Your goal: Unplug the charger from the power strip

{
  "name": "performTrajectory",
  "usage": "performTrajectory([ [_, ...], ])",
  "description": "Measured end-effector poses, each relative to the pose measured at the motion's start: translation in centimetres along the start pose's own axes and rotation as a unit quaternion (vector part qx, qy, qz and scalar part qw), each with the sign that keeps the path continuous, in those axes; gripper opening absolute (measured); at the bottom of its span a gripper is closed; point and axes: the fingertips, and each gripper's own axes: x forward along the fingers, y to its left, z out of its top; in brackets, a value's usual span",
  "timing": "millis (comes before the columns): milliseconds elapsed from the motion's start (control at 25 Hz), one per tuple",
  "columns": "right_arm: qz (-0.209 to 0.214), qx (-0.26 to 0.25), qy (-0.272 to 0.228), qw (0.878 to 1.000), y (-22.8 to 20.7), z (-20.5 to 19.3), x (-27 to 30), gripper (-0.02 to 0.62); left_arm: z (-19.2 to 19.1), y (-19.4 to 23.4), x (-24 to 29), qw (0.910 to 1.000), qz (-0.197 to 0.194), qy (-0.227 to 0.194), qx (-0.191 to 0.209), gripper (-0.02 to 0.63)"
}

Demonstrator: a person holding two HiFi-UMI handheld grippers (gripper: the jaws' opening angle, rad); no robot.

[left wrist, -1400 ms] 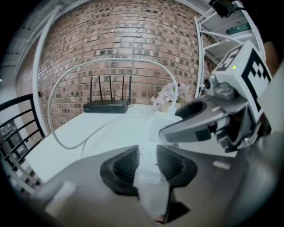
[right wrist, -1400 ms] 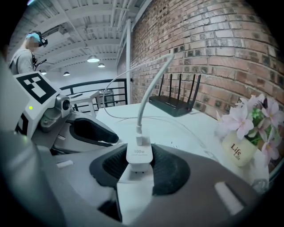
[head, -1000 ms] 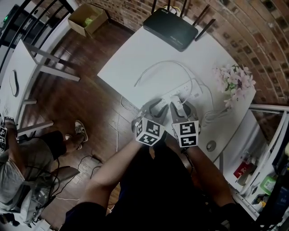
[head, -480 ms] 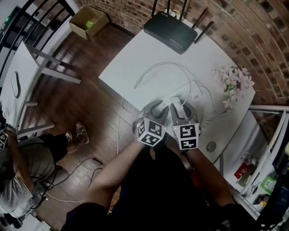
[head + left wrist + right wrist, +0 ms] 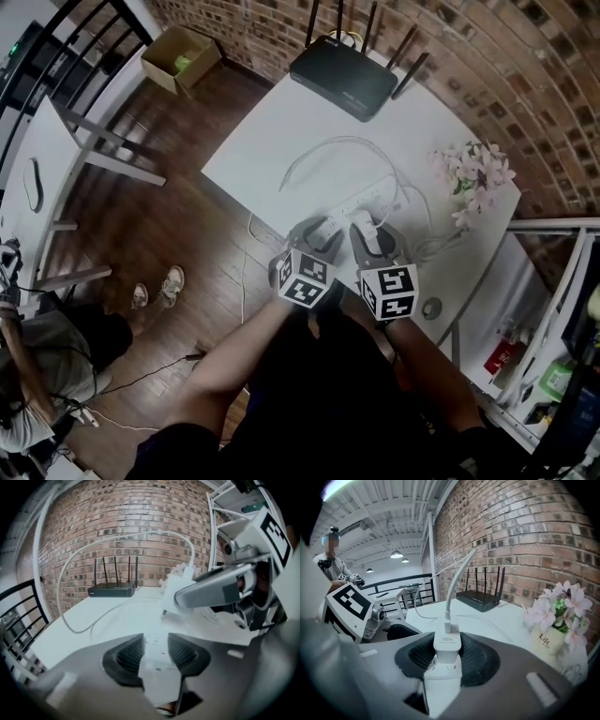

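Observation:
A white power strip point(image 5: 377, 198) lies on the white table point(image 5: 272, 122). Its near end point(image 5: 156, 654) sits between the pads of my left gripper point(image 5: 156, 652), whose jaws are opening and stand just off it. My right gripper point(image 5: 446, 656) is shut on the white charger point(image 5: 446, 643), and its cable point(image 5: 454, 581) rises from the top. In the left gripper view the charger point(image 5: 176, 595) hangs above the table with a prong showing beneath it. The strip's socket face point(image 5: 442, 673) shows right under the charger. In the head view both grippers point(image 5: 319, 230) point(image 5: 372, 230) sit side by side at the table's near edge.
A black router point(image 5: 342, 73) with antennas stands at the far edge by the brick wall. A pot of pink flowers point(image 5: 473, 173) is at the right. White cable point(image 5: 328, 148) loops across the table. A person point(image 5: 37, 356) sits on the floor at the left.
My right gripper has risen a little with the charger, away from the strip. The left gripper stays at the strip's end. The person on the floor has shifted.

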Motion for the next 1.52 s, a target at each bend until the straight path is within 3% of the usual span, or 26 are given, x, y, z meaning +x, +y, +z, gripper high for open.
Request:
performTrajectory([
  [440,0.011,0.101,-0.012,0.995,-1.4,0.7,-2.8,0.143,1.1,-0.4,-6.0,0.9942,-0.001,-0.040,-0.099,0.167],
  [720,0.008,0.159,-0.025,0.987,-3.4,1.3,-4.1,0.143,0.1,-1.1,-9.7,0.9815,-0.019,-0.038,-0.187,0.158],
  [1040,0.026,0.249,-0.018,0.968,-5.2,1.2,-2.6,0.143,0.0,-1.1,-10.8,0.9769,-0.020,-0.044,-0.208,0.158],
  [1520,0.058,0.290,0.022,0.955,-5.9,3.4,5.8,0.143,-1.0,1.4,-13.0,0.9674,0.011,-0.062,-0.245,0.150],
])
